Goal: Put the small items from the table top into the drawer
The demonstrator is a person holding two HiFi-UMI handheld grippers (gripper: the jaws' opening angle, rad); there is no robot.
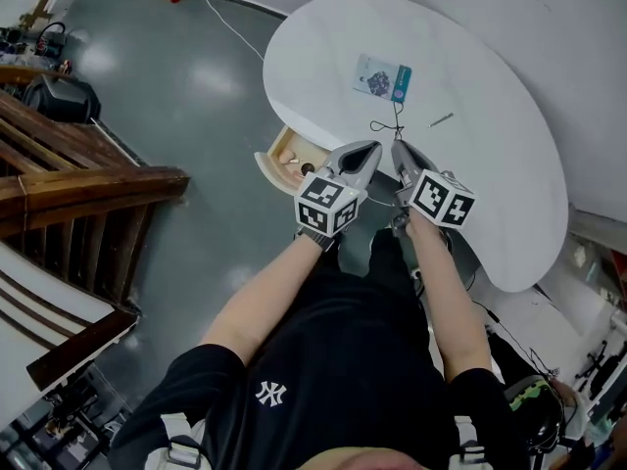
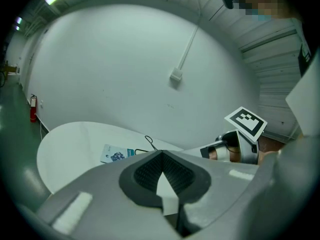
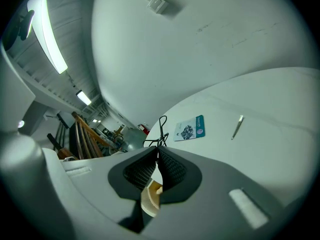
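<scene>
Black cord (image 1: 395, 123) is pinched in the right gripper's (image 1: 398, 146) closed jaws for carrying to the drawer (image 1: 283, 146); left gripper's (image 1: 374, 148) jaws are shut, empty.

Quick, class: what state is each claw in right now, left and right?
Left claw: closed, holding nothing.
Right claw: closed, apparently pinching the thin black wire at its tips.

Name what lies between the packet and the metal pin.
Only bare white table lies between the packet and the pin, clearest in the right gripper view.
</scene>
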